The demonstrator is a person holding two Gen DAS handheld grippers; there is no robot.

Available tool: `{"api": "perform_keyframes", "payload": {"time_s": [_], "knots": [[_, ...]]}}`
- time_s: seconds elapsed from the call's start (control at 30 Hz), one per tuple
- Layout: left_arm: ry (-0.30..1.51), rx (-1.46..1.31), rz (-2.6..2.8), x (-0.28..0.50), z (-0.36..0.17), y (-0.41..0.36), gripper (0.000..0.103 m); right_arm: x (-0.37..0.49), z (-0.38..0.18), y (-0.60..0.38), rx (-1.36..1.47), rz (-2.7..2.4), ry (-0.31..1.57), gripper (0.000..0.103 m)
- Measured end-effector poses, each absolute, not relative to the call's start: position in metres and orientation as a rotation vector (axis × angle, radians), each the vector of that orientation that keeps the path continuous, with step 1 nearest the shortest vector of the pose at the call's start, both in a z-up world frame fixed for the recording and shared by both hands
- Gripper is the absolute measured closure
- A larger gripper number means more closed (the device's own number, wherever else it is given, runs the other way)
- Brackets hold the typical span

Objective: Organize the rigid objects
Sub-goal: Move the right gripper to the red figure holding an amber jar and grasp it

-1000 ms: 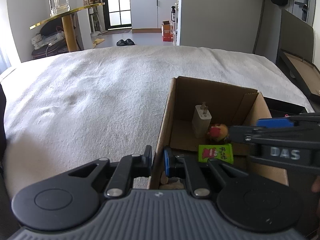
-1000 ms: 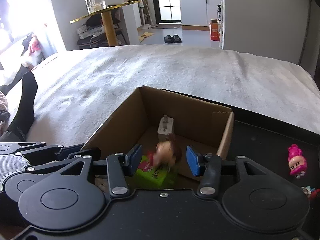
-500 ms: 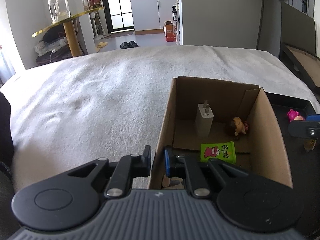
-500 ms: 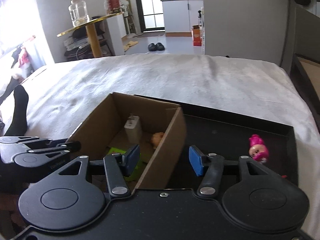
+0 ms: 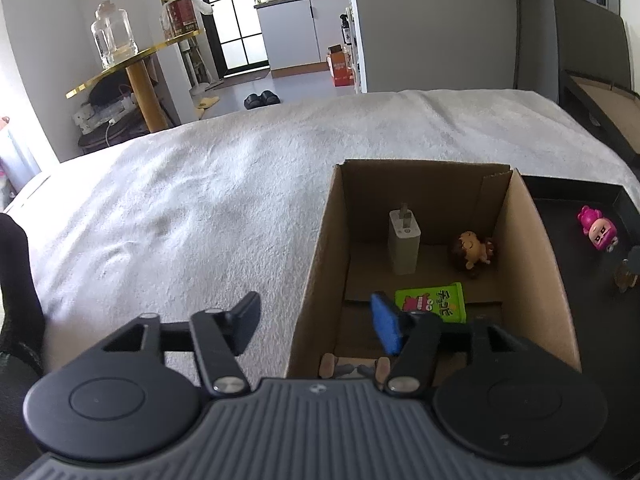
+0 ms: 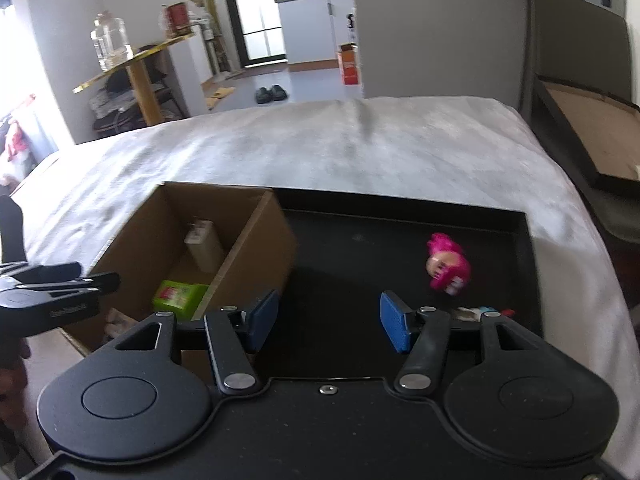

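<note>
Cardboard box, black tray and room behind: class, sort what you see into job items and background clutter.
Job items: cardboard box, white charger, brown-haired figurine, green packet, black tray, pink figurine.

Background: glass jar, slippers, orange carton.

A pink-haired figurine lies on the black tray beside the open cardboard box.

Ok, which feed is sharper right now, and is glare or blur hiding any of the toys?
Left wrist view: sharp; the charger, brown-haired doll and green packet in the cardboard box read cleanly, with window glare only at the far left edge. Right wrist view: motion-blurred; the pink doll on the black tray is smeared, and window glare washes out the left edge.
</note>
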State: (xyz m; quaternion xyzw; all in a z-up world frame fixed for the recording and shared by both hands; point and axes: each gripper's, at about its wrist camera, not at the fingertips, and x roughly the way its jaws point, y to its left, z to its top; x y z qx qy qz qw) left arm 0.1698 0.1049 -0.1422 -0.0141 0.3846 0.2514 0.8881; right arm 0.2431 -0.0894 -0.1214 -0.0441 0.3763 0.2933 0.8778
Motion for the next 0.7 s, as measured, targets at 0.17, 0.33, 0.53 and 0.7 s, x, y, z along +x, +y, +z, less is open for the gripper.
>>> {"api": "perform_keyframes", "payload": {"time_s": [0.17, 0.33, 0.53, 0.7], "knots": [[0.809, -0.01, 0.518, 0.173, -0.144, 0.099, 0.029, 0.25, -0.128, -0.105, -0.075, 0.572, 0.791, 0.034], [0.816, 0.0, 0.513, 0.177, -0.147, 0.094, 0.023, 0.256, -0.133, -0.118, -0.063, 0.533, 0.791, 0.019], [0.828, 0.013, 0.521, 0.182, -0.151, 0.091, 0.022, 0.269, -0.145, -0.133, -0.033, 0.492, 0.812, 0.013], [0.833, 0.02, 0.537, 0.185, -0.153, 0.09, 0.022, 0.279, -0.158, -0.143, -0.02, 0.467, 0.827, 0.013]]}}
